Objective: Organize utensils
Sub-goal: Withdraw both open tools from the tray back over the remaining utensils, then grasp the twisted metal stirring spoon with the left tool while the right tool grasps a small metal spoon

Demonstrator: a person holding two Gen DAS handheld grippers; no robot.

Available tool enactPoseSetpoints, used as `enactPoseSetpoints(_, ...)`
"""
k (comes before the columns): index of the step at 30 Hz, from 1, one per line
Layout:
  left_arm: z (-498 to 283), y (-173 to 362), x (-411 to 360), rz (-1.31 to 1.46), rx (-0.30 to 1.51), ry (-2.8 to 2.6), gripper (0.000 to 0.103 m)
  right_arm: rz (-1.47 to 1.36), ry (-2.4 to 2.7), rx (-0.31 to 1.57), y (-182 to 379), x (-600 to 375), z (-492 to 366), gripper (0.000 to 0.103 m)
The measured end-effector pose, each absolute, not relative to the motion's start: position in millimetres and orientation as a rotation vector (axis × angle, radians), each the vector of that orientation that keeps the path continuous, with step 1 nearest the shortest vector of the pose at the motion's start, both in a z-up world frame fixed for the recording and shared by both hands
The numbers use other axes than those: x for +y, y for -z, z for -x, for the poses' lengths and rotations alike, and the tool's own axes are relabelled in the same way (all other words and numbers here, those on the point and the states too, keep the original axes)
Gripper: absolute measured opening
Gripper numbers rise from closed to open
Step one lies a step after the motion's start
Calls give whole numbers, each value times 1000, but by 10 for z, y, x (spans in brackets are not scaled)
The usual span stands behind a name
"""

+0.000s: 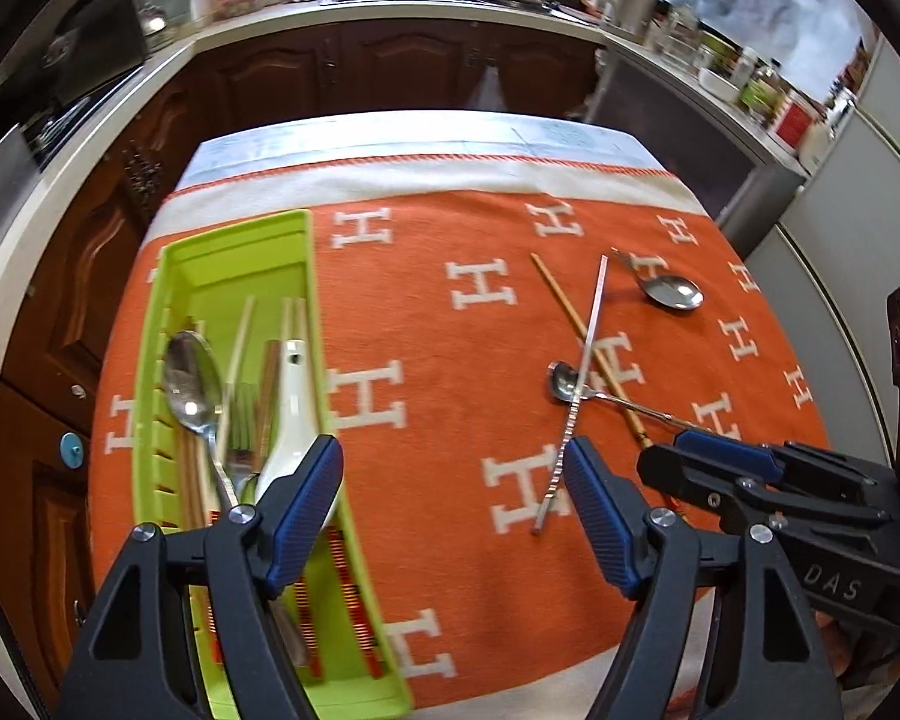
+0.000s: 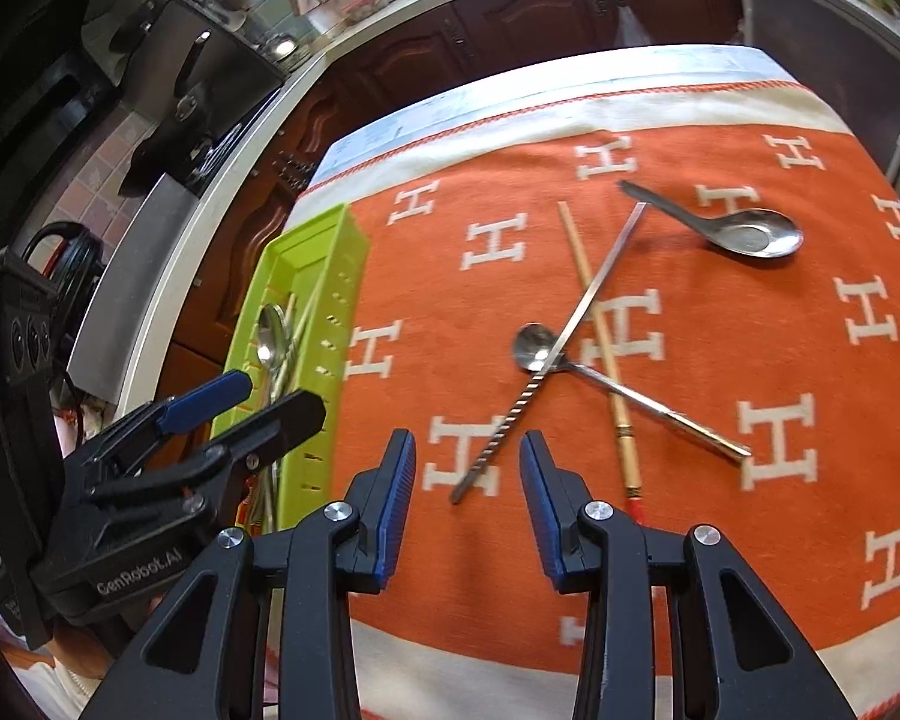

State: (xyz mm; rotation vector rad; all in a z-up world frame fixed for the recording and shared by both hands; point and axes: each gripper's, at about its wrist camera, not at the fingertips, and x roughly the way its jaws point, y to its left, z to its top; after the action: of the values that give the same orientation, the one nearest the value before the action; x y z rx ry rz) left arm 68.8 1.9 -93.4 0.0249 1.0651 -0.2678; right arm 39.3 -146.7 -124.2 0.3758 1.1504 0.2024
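right wrist view looks down the right hand-held gripper (image 2: pixel 468 456), jaws partly apart with nothing between them, hovering over the orange cloth (image 2: pixel 750 570) on the worktop. straight ahead of its tips lies the metal chopstick (image 2: pixel 546 354), its twisted near end just beyond the fingers and a shade left of the gap, its long axis running away and up to the right. it rests across the small spoon (image 2: pixel 537 347), whose handle runs off to the right, and crosses the wooden chopstick (image 2: pixel 597 336); the big spoon (image 2: pixel 750 234) sits farther off.

the green tray (image 1: pixel 297 276) with sorted cutlery is at the left edge of the cloth. the left hand-held gripper (image 1: pixel 450 462) stands wide and empty beside it.

the right one looks nearer to the loose pile, i'd judge. to take the metal chopstick, its jaws would need to straddle that slanted shaft, so a small roll of the wrist seems called for.
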Motion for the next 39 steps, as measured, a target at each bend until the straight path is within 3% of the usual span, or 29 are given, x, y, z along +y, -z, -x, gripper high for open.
enactPoseSetpoints(21, -985, 1585, -706, -135, 1150, 338, 75, -484, -113, 1135, 1610, -2255, -269, 37)
enactPoseSetpoints(25, -1079, 1749, -793, -141, 1190, 332, 63, -497, -113, 1137, 1682, -2326, -257, 37)
enactPoseSetpoints(34, -1180, 1815, -1014, -238, 1167, 319, 62, -503, -115, 1134, 1775, -2417, -246, 37)
enactPoseSetpoints(36, -1212, 1800, -1044, -237, 1167, 329, 55, -501, -116, 1133, 1791, -2418, -251, 37)
enactPoseSetpoints(39, -1197, 1774, -1119, -257, 1159, 358, 18, -483, -123, 1127, 1788, -2401, -258, 37)
